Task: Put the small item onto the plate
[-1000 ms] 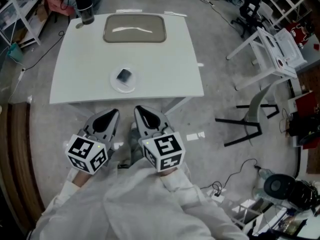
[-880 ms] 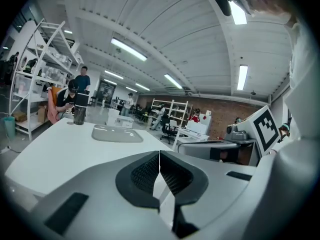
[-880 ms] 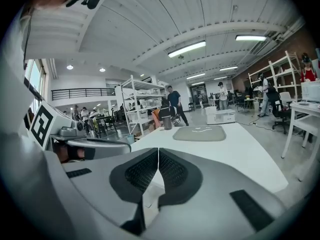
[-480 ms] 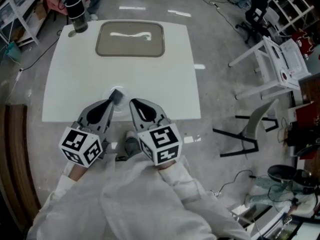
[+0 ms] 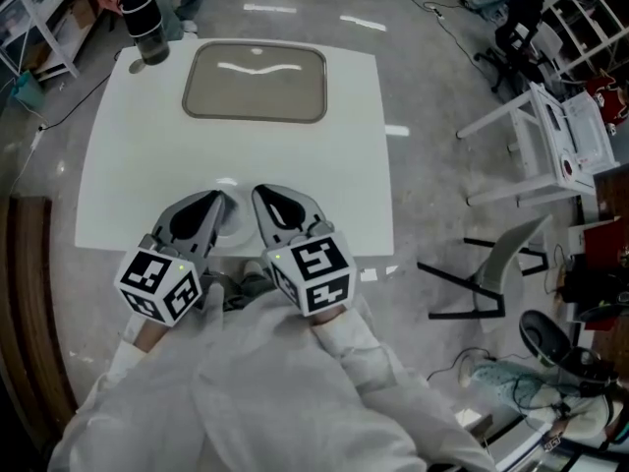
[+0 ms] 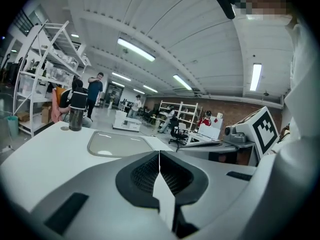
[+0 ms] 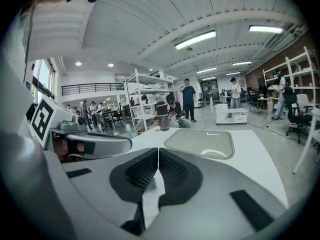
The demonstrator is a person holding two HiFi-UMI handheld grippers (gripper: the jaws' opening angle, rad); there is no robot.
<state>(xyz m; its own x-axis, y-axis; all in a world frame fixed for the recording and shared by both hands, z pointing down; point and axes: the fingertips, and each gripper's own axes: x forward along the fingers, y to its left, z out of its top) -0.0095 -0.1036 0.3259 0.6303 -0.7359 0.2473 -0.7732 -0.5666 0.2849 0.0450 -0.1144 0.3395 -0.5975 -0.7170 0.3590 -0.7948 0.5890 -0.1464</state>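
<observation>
Both grippers sit side by side over the near edge of the white table point(image 5: 324, 165), pointing away from the person.

1. Left gripper point(image 5: 220, 201): its own view shows the jaws fully closed, the ribbed pads meeting along one line. Nothing is held.
2. Right gripper point(image 5: 259, 195): the jaws are fully closed in the same way. Nothing is held.

The plate point(image 5: 234, 230) lies on the table near its front edge. Only a narrow strip of it shows in the gap between the two grippers, which cover the rest. The small item cannot be seen in any view, so its position cannot be told.

A shallow grey tray point(image 5: 256, 82) lies at the far end of the table. A dark bottle point(image 5: 142, 23) stands upright at the far left corner, well apart from the grippers.
</observation>
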